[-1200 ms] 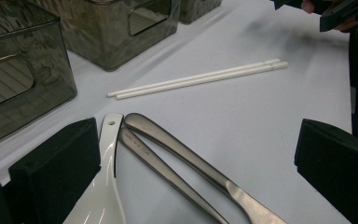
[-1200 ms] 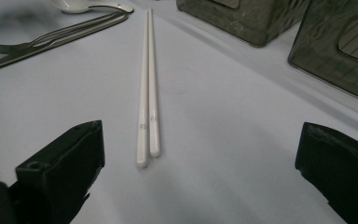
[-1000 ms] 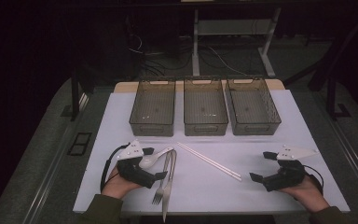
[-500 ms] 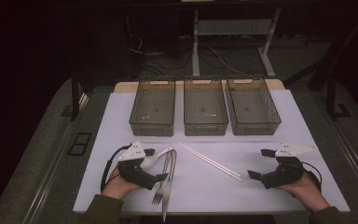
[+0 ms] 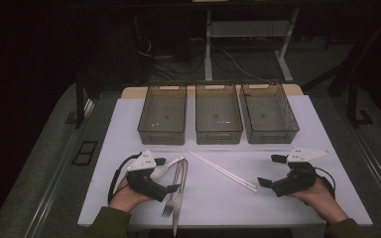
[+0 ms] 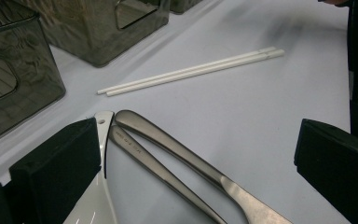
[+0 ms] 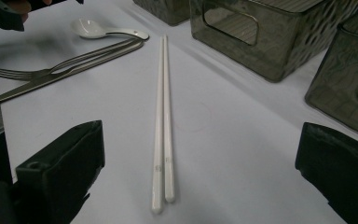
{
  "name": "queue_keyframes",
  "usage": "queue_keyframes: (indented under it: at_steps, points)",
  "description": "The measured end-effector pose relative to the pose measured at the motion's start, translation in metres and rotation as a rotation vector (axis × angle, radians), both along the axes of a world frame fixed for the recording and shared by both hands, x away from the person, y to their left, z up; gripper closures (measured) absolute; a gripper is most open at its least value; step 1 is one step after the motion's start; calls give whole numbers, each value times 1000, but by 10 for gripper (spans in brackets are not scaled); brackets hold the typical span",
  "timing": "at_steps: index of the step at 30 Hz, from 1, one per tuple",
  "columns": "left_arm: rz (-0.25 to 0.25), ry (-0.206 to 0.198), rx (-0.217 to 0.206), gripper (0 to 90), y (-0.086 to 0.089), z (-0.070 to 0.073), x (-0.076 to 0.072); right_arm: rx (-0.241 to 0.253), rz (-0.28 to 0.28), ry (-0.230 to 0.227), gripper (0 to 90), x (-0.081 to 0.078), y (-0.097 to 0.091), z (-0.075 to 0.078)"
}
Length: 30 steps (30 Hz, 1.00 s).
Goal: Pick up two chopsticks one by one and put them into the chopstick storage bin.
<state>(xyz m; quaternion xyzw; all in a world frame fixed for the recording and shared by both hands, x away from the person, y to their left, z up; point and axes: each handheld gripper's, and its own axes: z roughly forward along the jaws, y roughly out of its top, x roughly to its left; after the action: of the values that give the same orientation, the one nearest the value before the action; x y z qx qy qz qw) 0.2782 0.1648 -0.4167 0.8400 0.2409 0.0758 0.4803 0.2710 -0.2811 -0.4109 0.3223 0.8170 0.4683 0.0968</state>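
Dim room, table lit from above; gripper views sharp, edges blurry.

The pair of long plastic chopsticks is plain white, and the glossy ceramic spoon is white too. The metal fork and metal knife are silver-grey. The three see-through plastic bins are smoky grey-brown with a ribbed pattern. The flat table cover is pale white.

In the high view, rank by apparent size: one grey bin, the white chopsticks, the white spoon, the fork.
1. Middle grey bin, clearly largest.
2. White chopsticks and fork: similar length, too close to rank.
3. White spoon, shortest, though the left gripper covers part of it.
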Motion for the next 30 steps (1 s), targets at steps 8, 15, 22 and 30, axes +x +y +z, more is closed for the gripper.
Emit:
queue_keyframes:
  at_steps: [8, 15, 22, 30]
  points:
    - [-7, -3, -4, 0, -1, 0, -1, -6, 15, 6, 13, 6, 9, 1]
    - [-8, -3, -11, 0, -3, 1, -2, -4, 23, 9, 13, 11, 14, 2]
    - [-9, -4, -11, 0, -4, 1, -3, -7, 26, 15, 13, 15, 19, 3]
    - [-11, -5, -12, 0, -3, 1, -3, -17, 32, 17, 13, 21, 27, 2]
